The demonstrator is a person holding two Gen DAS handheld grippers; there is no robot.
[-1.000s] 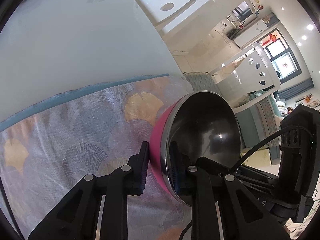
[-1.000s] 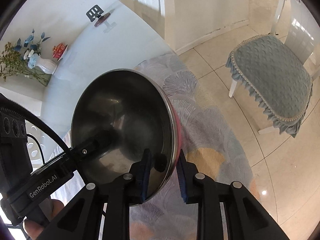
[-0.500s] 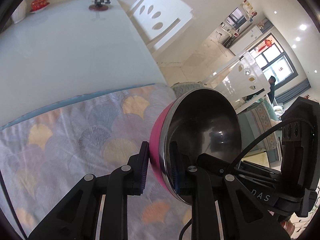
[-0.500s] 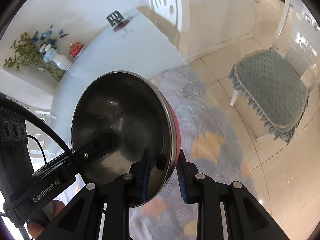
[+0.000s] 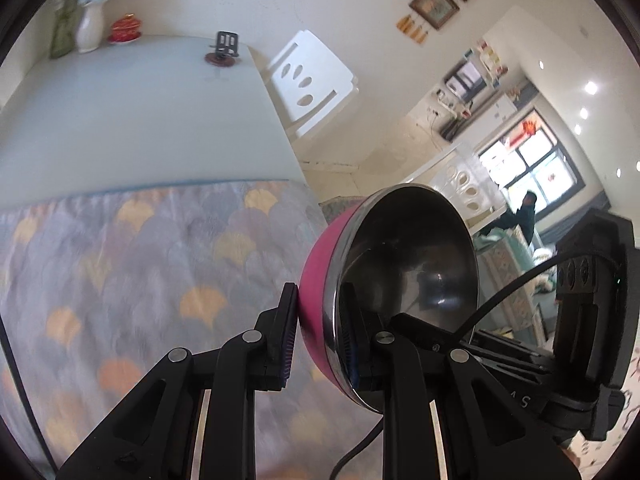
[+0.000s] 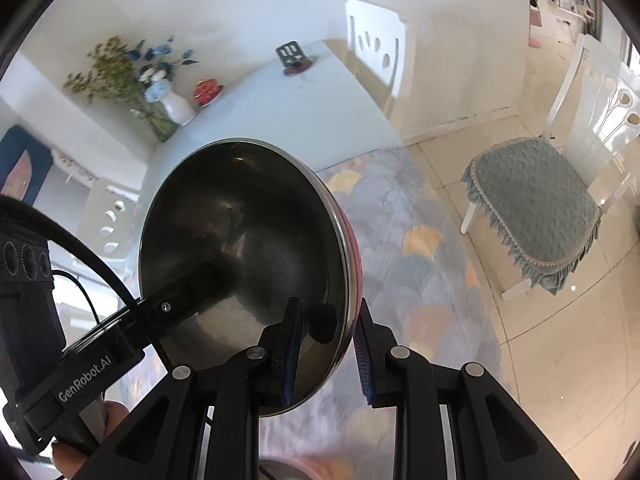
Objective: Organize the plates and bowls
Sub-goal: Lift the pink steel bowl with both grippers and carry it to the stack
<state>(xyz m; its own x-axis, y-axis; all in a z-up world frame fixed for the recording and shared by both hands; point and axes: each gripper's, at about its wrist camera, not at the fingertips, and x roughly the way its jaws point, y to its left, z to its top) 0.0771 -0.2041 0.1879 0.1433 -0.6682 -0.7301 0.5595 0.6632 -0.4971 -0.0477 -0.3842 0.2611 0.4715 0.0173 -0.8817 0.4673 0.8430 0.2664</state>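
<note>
A steel bowl with a pink outside [image 5: 408,276] is held up in the air above the patterned tablecloth, tilted on edge. My left gripper [image 5: 318,338] is shut on its rim, one finger outside and one inside. My right gripper [image 6: 328,344] is shut on the opposite rim of the same bowl [image 6: 244,264]. Each gripper shows in the other's view, the right one [image 5: 480,344] inside the bowl and the left one [image 6: 172,300] across the bowl. A curved steel and pink edge [image 6: 280,470], perhaps another bowl, peeks in at the bottom of the right wrist view.
The tablecloth [image 5: 132,272] covers the near part of a white table [image 5: 132,120]. At the far end stand a flower vase [image 6: 176,106], a red dish [image 6: 208,92] and a small black stand [image 5: 224,50]. White chairs [image 5: 312,84] and a cushioned chair [image 6: 536,208] stand beside the table.
Both grippers have lifted the bowl higher and tilted upward. The far end of the table with the vase has come into view.
</note>
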